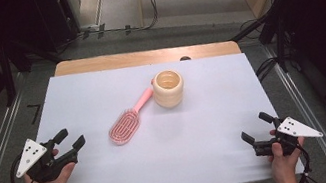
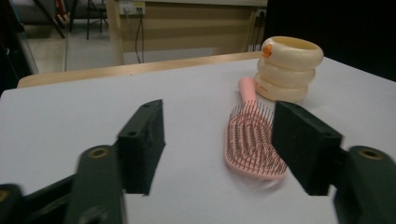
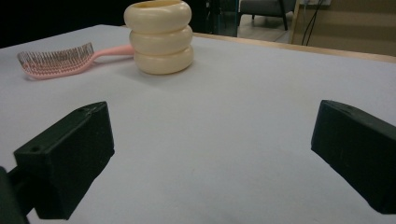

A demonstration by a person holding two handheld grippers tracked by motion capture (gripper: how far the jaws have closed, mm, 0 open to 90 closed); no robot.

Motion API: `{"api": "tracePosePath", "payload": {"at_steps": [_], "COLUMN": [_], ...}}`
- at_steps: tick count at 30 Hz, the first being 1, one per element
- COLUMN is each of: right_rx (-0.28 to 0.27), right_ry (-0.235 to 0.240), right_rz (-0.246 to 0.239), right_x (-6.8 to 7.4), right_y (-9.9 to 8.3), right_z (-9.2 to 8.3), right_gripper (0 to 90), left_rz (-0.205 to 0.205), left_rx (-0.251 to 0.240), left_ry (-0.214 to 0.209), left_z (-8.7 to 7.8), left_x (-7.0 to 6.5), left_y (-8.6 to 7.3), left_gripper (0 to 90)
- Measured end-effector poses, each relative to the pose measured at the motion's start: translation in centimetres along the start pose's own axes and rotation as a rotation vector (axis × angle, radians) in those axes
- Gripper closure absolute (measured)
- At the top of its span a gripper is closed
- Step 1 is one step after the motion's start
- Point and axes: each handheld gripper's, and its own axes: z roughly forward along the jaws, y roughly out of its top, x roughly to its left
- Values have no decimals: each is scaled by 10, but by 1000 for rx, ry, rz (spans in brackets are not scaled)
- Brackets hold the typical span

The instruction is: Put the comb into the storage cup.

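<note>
Hairbrush (image 1: 125, 126), pink, lies flat at centre of the high view on the white bench (image 1: 100, 90), its handle tip touching or just beside a cream ribbed cup (image 1: 168, 89). Left tongs (image 1: 69, 140), lower left, jaws apart, nothing between them. Right tongs (image 1: 254, 128), lower right, jaws wide, empty. Left gripper view adds upright bristles (image 2: 254, 135) and an orange mark (image 2: 266, 52) on the cup's rim.

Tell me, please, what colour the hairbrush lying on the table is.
The hairbrush is pink, bristles and handle alike; the left gripper view shows it best.
</note>
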Motion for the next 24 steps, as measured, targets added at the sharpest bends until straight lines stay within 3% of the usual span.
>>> {"api": "tracePosePath", "payload": {"at_steps": [1,2,3,5,8,15,24], "right_rx": [0,-2,-2,-1,4,5,16], "right_ry": [1,3,3,5,9,10,12], "right_rz": [1,1,1,0,-8,-11,-23], "right_x": [0,0,0,0,1,1,2], "right_y": [0,0,0,0,0,0,0], "right_z": [0,0,0,0,1,1,2], "right_gripper": [0,0,0,0,0,0,0], "left_rz": [-1,-8,0,13,17,40,52], "left_rx": [6,13,22,44,74,136,214], "left_ry": [-3,-6,-21,-25,-65,-122,-169], "left_z": [2,4,7,13,22,44,69], "left_x": [-1,-1,-2,-4,-4,-7,-14], "left_y": [3,6,9,15,22,38,57], "left_gripper": [467,547,547,629,740,888,900]}}
